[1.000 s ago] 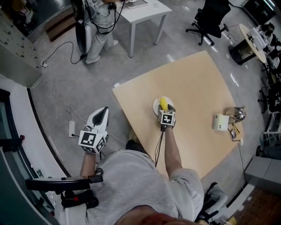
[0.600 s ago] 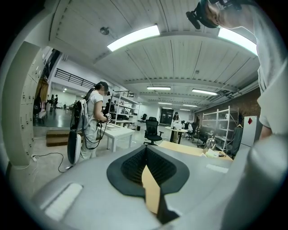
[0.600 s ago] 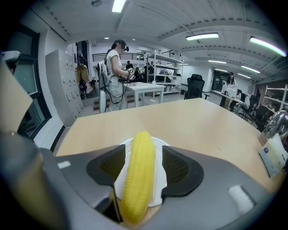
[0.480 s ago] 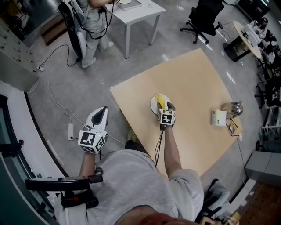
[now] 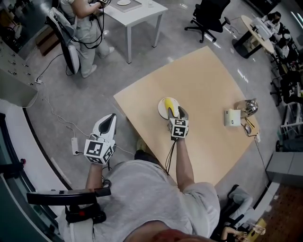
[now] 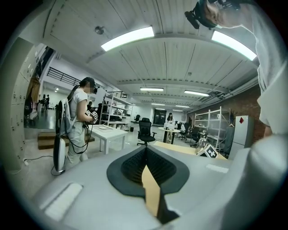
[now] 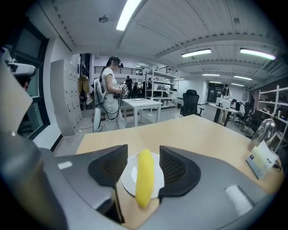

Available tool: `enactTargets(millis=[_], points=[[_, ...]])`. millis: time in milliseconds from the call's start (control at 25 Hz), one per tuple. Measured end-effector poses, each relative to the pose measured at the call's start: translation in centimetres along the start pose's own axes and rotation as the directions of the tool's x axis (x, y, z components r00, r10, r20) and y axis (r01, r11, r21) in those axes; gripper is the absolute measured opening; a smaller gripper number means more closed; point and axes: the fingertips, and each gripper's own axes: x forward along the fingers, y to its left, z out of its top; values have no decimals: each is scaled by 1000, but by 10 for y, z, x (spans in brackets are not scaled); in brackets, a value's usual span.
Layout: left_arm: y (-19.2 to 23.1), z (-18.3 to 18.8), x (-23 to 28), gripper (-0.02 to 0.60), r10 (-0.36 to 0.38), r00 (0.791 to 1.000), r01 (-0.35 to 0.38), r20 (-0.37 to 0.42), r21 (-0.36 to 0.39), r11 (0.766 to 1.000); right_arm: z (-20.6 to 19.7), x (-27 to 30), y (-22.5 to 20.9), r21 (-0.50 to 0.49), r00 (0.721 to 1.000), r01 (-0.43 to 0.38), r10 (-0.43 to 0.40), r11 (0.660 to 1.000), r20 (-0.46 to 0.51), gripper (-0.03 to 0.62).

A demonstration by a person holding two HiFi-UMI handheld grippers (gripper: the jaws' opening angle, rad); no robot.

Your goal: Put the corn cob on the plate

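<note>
The yellow corn cob (image 5: 170, 107) lies on the small white plate (image 5: 162, 108) near the left edge of the wooden table. My right gripper (image 5: 176, 112) hovers just above and behind it. In the right gripper view the corn cob (image 7: 144, 177) shows between the two black pads, resting on the plate (image 7: 129, 177) and clear of both. The right gripper (image 7: 144, 151) has its jaws closing but still wide apart, pressing on nothing. My left gripper (image 5: 109, 119) is held over the floor left of the table. In its own view the left gripper (image 6: 146, 151) is shut and empty.
A white box (image 5: 232, 117) and a shiny glass vessel (image 5: 249, 107) stand at the wooden table's (image 5: 208, 80) right side. Beyond it are a white table (image 5: 130, 9), a standing person (image 5: 83, 28) and a black office chair (image 5: 208, 14). Cables lie on the floor at the left.
My right gripper has lifted a little above the plate, and the corn cob stays lying on it. My left gripper has kept its place.
</note>
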Motion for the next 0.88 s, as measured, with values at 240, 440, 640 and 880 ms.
enactTargets(millis=[240,440,640,880], points=[[-7,2,1,18,-50,999,50,2,3,999,23,-40,9,55,995,15,-20,998,96,207],[-18,0,6,18,-96,995,96,4,8,995,37,-71,12,24,985,70,-73,997,157,182],[-30,-3,9,18,-139,990,139,-2,14,990,42,-98,11,24,974,102,-105,994,199,166],[-46,-4,5,18,-187,982,187,9,18,982,42,-139,3,108,952,134,-159,985,261,117]])
